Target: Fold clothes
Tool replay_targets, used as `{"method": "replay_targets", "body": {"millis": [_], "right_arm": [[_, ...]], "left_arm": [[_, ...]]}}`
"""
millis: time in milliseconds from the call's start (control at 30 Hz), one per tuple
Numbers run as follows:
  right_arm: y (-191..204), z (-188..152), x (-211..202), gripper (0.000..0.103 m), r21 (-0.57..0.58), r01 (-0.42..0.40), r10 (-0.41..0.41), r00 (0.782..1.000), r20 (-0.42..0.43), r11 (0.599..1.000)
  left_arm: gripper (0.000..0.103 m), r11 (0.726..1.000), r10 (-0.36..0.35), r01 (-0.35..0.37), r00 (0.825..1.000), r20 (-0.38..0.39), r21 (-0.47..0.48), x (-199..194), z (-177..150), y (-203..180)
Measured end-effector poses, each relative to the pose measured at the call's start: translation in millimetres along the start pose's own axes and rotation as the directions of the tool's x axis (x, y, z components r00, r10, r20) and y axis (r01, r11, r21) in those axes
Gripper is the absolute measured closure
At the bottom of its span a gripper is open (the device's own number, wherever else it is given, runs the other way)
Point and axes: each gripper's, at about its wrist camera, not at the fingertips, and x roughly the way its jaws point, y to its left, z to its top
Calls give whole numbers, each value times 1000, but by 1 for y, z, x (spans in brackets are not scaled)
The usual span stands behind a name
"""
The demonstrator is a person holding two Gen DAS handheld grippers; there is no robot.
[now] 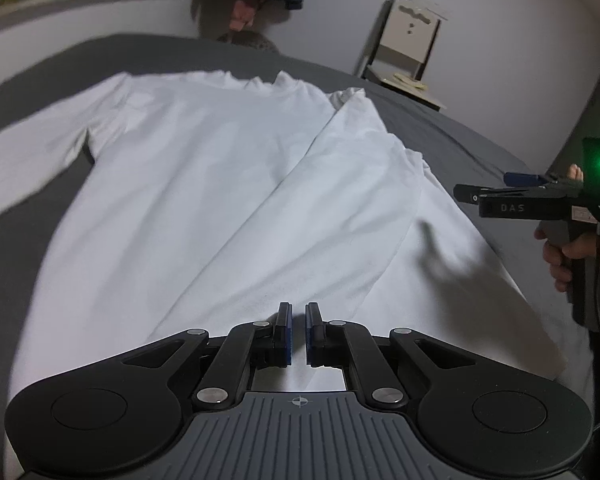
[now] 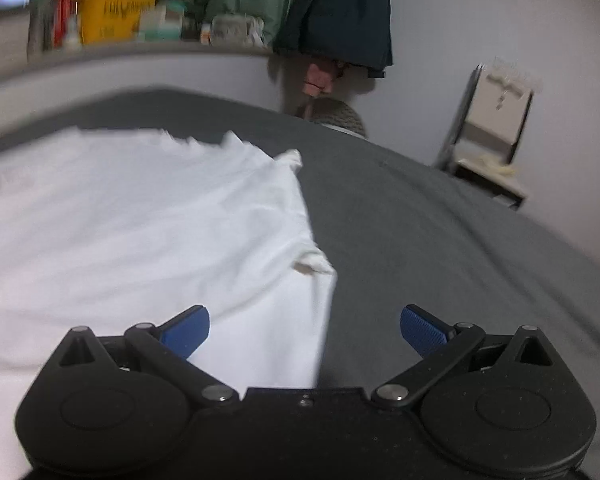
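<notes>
Both wrist views tilt down, close over the shirt [image 1: 204,184] (shared).

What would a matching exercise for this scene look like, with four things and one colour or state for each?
Things:
1. shirt
2. bed cover
3. left gripper
4. right gripper

States:
A. jaws wide open
B. grey
C. white, one sleeve folded over the body
D. jaws shut, nothing between them

Pairs: 1-C, 2-B, 3-D, 4-A
</notes>
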Motion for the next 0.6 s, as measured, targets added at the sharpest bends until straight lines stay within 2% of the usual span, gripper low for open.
{"method": "replay_targets", "body": {"millis": [67, 100, 200, 367, 500, 600], "right_arm": [[-21, 4, 2, 0, 156, -90, 89, 996, 14, 984], [-34, 6, 4, 0, 247, -130, 129, 991, 21, 960], [-70, 5, 14, 0, 519, -232, 239, 969, 55, 823], [-101, 4, 46, 0, 725, -308, 346, 933, 102, 617], [-96, 9, 76, 0, 797, -348, 454, 885, 105, 493], [-92, 8, 98, 0, 847, -340, 461, 878, 130, 408]], "left_arm": [[99, 1000, -1, 1, 1000, -1, -23, 2, -4, 1], [99, 1000, -2, 2, 1000, 0, -25, 2, -7, 0], [99, 1000, 0, 1, 1000, 2, -26, 0, -15, -2], [99, 1000, 6, -5, 1000, 10, -23, -4, -24, -3], [99, 1000, 8, -7, 1000, 27, -23, -8, -30, -1], [99, 996, -15, 17, 1000, 25, -85, -7, -30, 8]]}}
